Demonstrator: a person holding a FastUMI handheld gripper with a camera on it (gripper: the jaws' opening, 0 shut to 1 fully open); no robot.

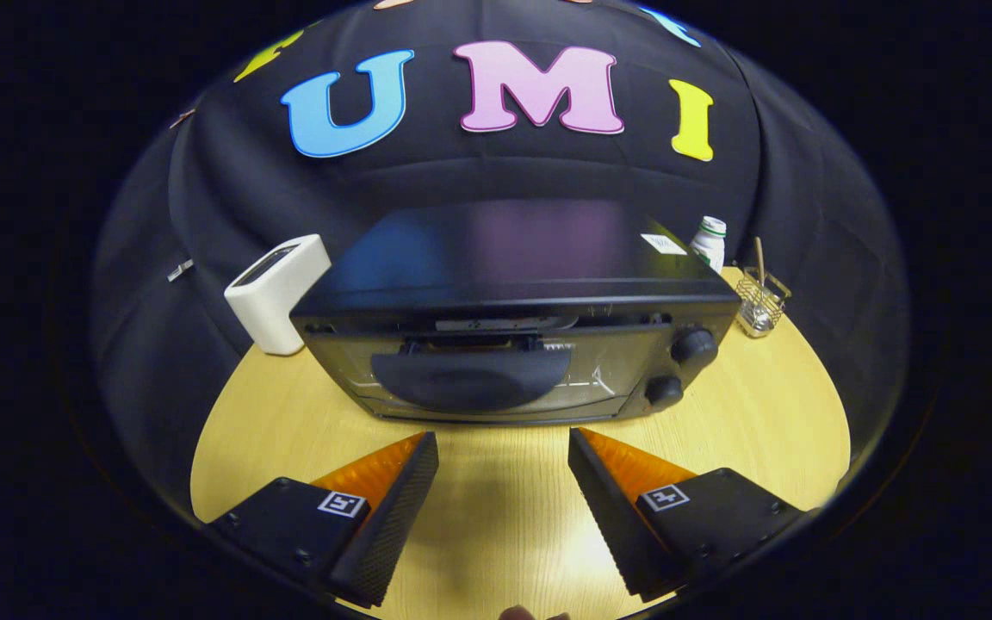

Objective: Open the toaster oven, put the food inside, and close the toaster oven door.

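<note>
A black toaster oven [513, 319] stands on the light wooden table [771, 413], just beyond my fingers. Its glass door [479, 379] looks almost shut, with a narrow gap along the top edge, and the wide dark handle [472, 379] sits across its upper part. Two round knobs [692, 346] are stacked on the oven's right side. My gripper [503, 448] hovers over the table in front of the door, open, with nothing between its fingers. Whatever is inside the oven is hidden behind the door and handle.
A white boxy appliance [276, 293] stands left of the oven. Behind the oven's right corner are a white bottle with a green cap [709, 241] and a small wire holder [761, 301] with a stick in it. Bare tabletop lies to the right of the oven.
</note>
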